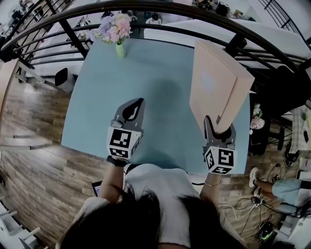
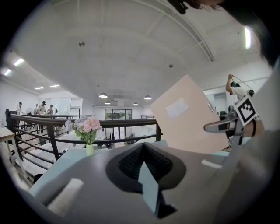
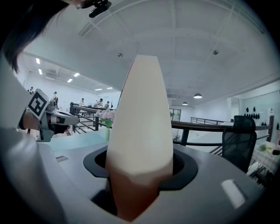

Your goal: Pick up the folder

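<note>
The folder [image 1: 214,82] is a thick beige box file with a pale label, held up off the light blue table [image 1: 160,87] and tilted. My right gripper [image 1: 217,127] is shut on its lower corner; in the right gripper view the folder [image 3: 140,131] stands straight up between the jaws and fills the middle. My left gripper [image 1: 137,104] hovers over the table's near left part, shut and empty. From the left gripper view the folder [image 2: 186,118] leans at the right, with my right gripper [image 2: 225,127] at its edge.
A small green vase of pink and lilac flowers [image 1: 116,31] stands at the table's far edge. A black railing [image 1: 160,12] curves behind the table. A dark office chair [image 3: 238,135] sits to the right. Wooden floor and cables lie around the table.
</note>
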